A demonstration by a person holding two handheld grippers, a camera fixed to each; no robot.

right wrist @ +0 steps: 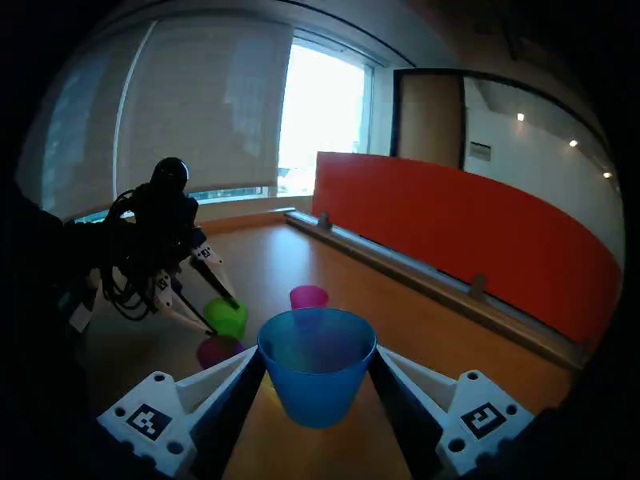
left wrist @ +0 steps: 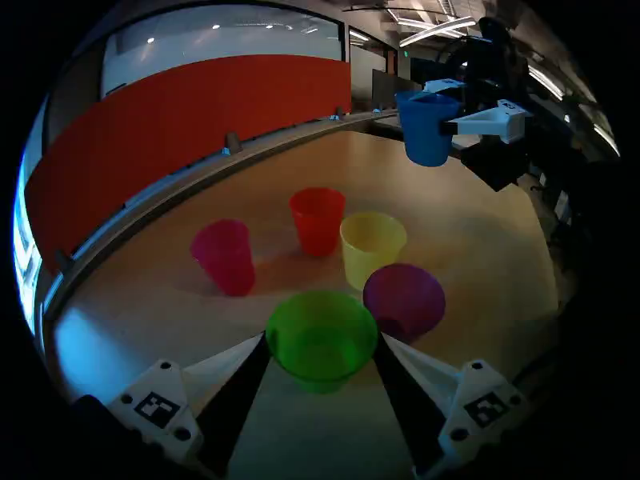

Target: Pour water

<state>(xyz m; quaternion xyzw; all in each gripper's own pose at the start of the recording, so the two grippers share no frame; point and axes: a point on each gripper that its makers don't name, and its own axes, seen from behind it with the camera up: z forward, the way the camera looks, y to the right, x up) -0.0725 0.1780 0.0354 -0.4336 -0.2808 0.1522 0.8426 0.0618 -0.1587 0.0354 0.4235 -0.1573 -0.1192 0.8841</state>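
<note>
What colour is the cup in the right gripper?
Blue; the cup in the right gripper shows best in the right gripper view.

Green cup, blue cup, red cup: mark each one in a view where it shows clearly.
green cup (left wrist: 322,342): left gripper view, inner wall near the middle.
blue cup (right wrist: 317,394): right gripper view, outer front wall.
red cup (left wrist: 318,224): left gripper view, outer front wall.

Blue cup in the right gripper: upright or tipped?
Upright. The blue cup sits rim-up and level, held in the right gripper.
</note>
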